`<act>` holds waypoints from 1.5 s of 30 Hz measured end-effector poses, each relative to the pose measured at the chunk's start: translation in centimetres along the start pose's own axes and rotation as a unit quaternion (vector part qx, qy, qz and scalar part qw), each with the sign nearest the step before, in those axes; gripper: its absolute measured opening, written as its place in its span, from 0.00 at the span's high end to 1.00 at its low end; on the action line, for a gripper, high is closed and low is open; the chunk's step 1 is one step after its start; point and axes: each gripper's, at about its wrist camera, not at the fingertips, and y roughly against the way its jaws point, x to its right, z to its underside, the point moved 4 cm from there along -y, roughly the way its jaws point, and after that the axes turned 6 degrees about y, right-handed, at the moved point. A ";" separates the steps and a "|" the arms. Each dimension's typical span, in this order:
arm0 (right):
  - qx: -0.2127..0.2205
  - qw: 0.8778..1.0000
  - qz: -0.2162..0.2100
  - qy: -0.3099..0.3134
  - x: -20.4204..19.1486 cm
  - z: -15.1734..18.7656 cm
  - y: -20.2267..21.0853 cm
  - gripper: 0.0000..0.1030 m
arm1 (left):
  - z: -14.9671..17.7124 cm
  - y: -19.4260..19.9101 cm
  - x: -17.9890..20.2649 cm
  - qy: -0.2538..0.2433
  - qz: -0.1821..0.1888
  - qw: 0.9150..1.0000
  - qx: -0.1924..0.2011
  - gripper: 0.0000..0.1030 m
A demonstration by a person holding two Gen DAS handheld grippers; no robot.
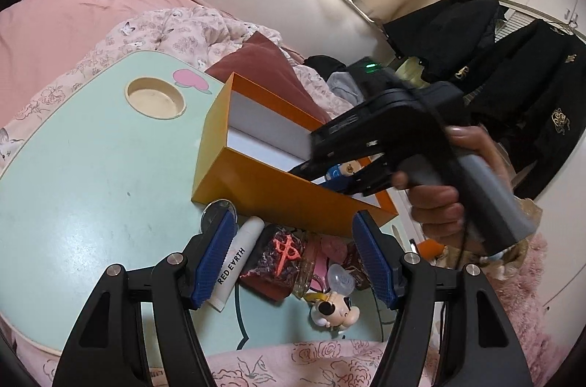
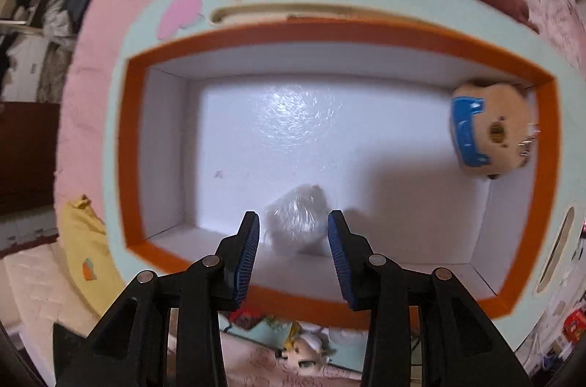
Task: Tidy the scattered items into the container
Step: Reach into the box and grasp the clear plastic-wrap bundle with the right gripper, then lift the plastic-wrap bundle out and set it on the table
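Note:
An orange box [image 1: 256, 193] with a white inside stands on the mint lap table [image 1: 91, 167]. My left gripper [image 1: 293, 251] is open above a pile in front of the box: a white RED EARTH tube [image 1: 238, 262], a dark red pouch [image 1: 278, 255], a clear jar [image 1: 307, 273] and a cartoon mouse figure [image 1: 335, 310]. My right gripper [image 2: 293, 240] is open over the box [image 2: 132, 167]. A clear crumpled plastic item [image 2: 296, 222] lies on the box floor between its fingers. A bear toy with a blue cap [image 2: 487, 130] lies in the box's far right corner.
The table sits on a bed with pink floral bedding [image 1: 164, 32] and a maroon cushion [image 1: 263, 64]. A round cup recess [image 1: 155, 99] is in the table's far left. Black clothes [image 1: 512, 75] hang at the right. A yellow cloth [image 2: 88, 240] lies left of the table.

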 end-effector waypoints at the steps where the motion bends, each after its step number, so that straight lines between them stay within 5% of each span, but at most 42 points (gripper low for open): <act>1: -0.010 1.000 0.011 0.005 -0.1 -0.1 -0.7 0.64 | 0.0 0.0 0.0 -0.001 0.000 1.000 0.000 0.35; 11: 0.023 1.000 -0.004 -0.013 1.1 -0.3 0.2 0.70 | 0.2 -0.5 -0.1 -0.006 -0.014 1.000 -0.009 0.35; 17: 0.108 0.994 -0.018 0.006 0.9 0.8 5.5 0.70 | 0.3 -0.5 0.0 -0.011 -0.018 1.000 -0.010 0.35; 26: 0.232 0.970 -0.047 0.055 -1.1 9.1 12.6 0.70 | 0.5 -0.8 0.1 -0.013 -0.024 0.999 -0.015 0.35; 35: 0.238 0.969 -0.002 0.060 0.1 14.9 7.1 0.69 | 0.8 -1.2 0.2 -0.021 -0.036 0.999 -0.023 0.35; 40: 0.204 0.978 -0.037 0.036 2.2 15.8 3.0 0.69 | 0.9 -1.2 0.2 -0.022 -0.039 0.999 -0.024 0.35; 45: 0.201 0.979 -0.017 0.026 3.0 15.8 2.3 0.68 | 1.0 -1.3 0.4 -0.023 -0.040 0.999 -0.025 0.35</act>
